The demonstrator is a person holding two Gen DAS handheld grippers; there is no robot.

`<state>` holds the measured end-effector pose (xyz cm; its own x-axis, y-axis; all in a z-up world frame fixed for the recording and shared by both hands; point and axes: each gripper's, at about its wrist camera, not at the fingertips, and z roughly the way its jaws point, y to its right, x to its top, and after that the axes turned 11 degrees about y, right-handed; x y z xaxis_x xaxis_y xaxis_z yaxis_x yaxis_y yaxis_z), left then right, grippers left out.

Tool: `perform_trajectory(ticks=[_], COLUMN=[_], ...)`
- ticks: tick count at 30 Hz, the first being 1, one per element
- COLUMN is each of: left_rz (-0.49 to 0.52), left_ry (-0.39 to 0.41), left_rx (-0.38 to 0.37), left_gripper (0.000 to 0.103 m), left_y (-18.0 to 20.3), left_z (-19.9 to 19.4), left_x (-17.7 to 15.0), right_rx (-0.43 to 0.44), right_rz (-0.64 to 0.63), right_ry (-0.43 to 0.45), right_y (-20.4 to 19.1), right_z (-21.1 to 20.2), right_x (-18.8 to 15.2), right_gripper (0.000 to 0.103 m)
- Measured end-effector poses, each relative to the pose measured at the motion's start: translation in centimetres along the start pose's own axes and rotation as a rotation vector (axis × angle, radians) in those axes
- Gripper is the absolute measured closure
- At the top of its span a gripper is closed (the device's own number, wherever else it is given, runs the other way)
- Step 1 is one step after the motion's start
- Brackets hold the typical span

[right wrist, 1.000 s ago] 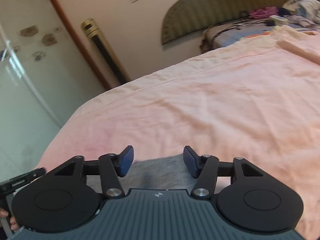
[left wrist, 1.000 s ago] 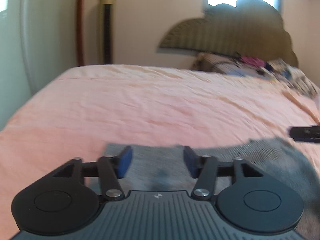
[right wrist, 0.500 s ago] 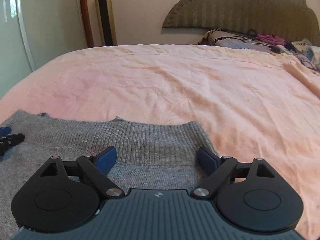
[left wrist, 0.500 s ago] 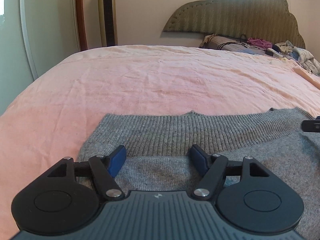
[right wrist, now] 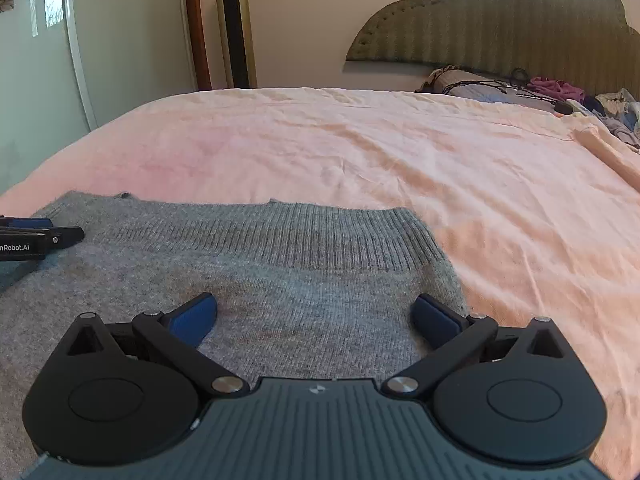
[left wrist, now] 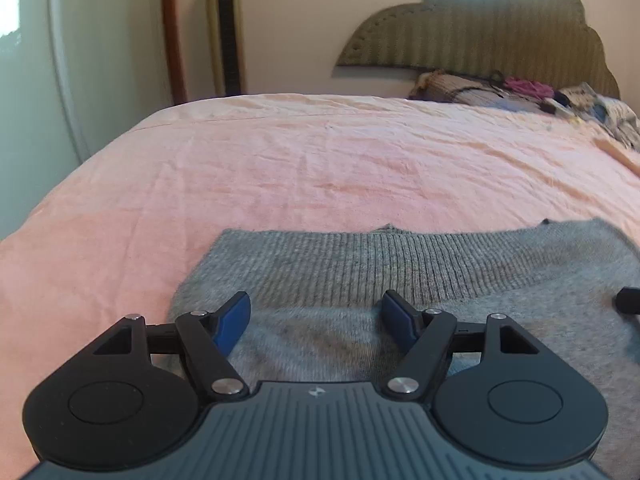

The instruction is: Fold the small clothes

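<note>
A grey knit garment (right wrist: 280,280) lies flat near the bed's (right wrist: 440,168) front edge, ribbed band farthest from both claws. The left claw (left wrist: 316,322) hovers open; the right claw (right wrist: 314,318) is opening, nothing pinched, probably releasing after spreading it for folding.

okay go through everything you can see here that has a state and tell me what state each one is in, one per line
grey sweater: lying flat on the bed, ribbed hem toward the headboard, not yet folded
left gripper: open over the sweater, nothing pinched
right gripper: jaws opening wide over the sweater, nothing between the pads
pink bedsheet: spread out, lightly wrinkled
clothes pile: heaped by the headboard, unfolded
</note>
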<state>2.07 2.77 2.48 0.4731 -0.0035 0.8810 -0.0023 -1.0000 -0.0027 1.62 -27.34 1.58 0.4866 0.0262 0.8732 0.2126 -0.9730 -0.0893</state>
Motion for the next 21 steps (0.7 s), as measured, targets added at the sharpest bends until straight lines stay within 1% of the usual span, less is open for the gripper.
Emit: perform_trajectory(ticks=[1, 2, 3, 4, 5, 6, 7, 8, 9, 10, 11, 13, 14, 15, 16, 17, 18, 19, 20, 21], left_rz=[-0.036, -0.067, -0.088, -0.089, -0.071, -0.042, -0.015, 0.003, -0.021, -0.026, -0.016, 0.021, 0.021, -0.001, -0.03, -0.047, -0.041, -0.016, 0.007, -0.001], left_ry=[-0.003, -0.001, 0.004, 0.004, -0.011, -0.034, -0.022, 0.026, 0.018, 0.014, 0.01, 0.005, 0.003, 0.002, 0.006, 0.003, -0.013, -0.03, -0.001, 0.008], left_rx=[-0.016, -0.049, -0.076, -0.099, -0.113, -0.107, -0.1, -0.114, -0.134, -0.121, -0.11, -0.088, -0.071, -0.068, -0.092, -0.124, -0.138, -0.128, -0.124, -0.133], left_gripper=[0.031, 0.031, 0.031, 0.03, 0.029, 0.026, 0.023, 0.022, 0.019, 0.018, 0.018, 0.018, 0.018, 0.019, 0.019, 0.019, 0.018, 0.018, 0.018, 0.018], left_y=[-0.2, -0.4, -0.4, -0.2, 0.0, 0.2, 0.1, -0.3, -0.9, -1.2, -1.2, -0.7, -0.5, -0.6, -0.7, -0.7, -0.6, -0.4, -0.3, -0.7], left_z=[-1.1, -2.2, -3.3, -4.1, -4.4, -4.3, -4.2, -4.3, -4.1, -3.8, -3.6, -3.9, -4.6, -5.7, -7.0, -8.0, -8.6, -8.7, -8.8, -8.9], left_x=[0.0, -0.2, -0.4, -0.8, -1.3, -2.1, -3.0, -3.8, -3.6, -3.4, -3.2, -3.1, -3.0, -2.9, -3.1, -3.4, -4.0, -4.7, -5.5, -5.7], right_rx=[-0.028, -0.057, -0.052, -0.023, -0.003, 0.003, -0.012, -0.02, 0.006, 0.01, 0.001, 0.004, -0.002, -0.018, -0.043, -0.043, -0.005, 0.036, 0.057, 0.056], right_rz=[0.006, 0.013, 0.02, 0.024, 0.026, 0.014, -0.021, -0.051, -0.019, 0.037, 0.054, 0.034, 0.024, 0.018, 0.021, 0.026, 0.021, 0.007, -0.019, -0.055], right_ry=[0.003, 0.007, 0.023, 0.037, 0.035, 0.01, -0.024, -0.012, 0.017, 0.014, 0.005, -0.004, -0.011, -0.017, -0.02, -0.008, 0.016, 0.031, 0.014, -0.033], right_y=[-0.1, -0.4, -0.6, -0.7, -0.9, -1.2, -1.4, -1.3, -0.4, 0.6, 1.1, 1.1, 0.8, 0.6, 0.1, -0.4, -0.9, -1.5, -2.1, -2.4], right_z=[-0.7, -1.6, -2.7, -3.5, -4.0, -4.0, -3.5, -3.3, -3.5, -3.4, -3.1, -2.9, -3.1, -3.5, -4.5, -5.9, -7.2, -8.3, -8.6, -8.1], right_x=[0.2, 0.4, 0.5, 0.4, 0.1, -0.4, -1.2, -2.2, -2.7, -2.5, -2.4, -2.2, -2.1, -1.9, -1.7, -1.5, -1.7, -2.0, -2.6, -3.4], right_gripper=[0.002, 0.002, 0.002, 0.0, 0.0, 0.0, 0.0, 0.0, 0.0, 0.0, 0.0, 0.0, 0.0, 0.001, 0.002, 0.003, 0.002, 0.0, 0.0, 0.0])
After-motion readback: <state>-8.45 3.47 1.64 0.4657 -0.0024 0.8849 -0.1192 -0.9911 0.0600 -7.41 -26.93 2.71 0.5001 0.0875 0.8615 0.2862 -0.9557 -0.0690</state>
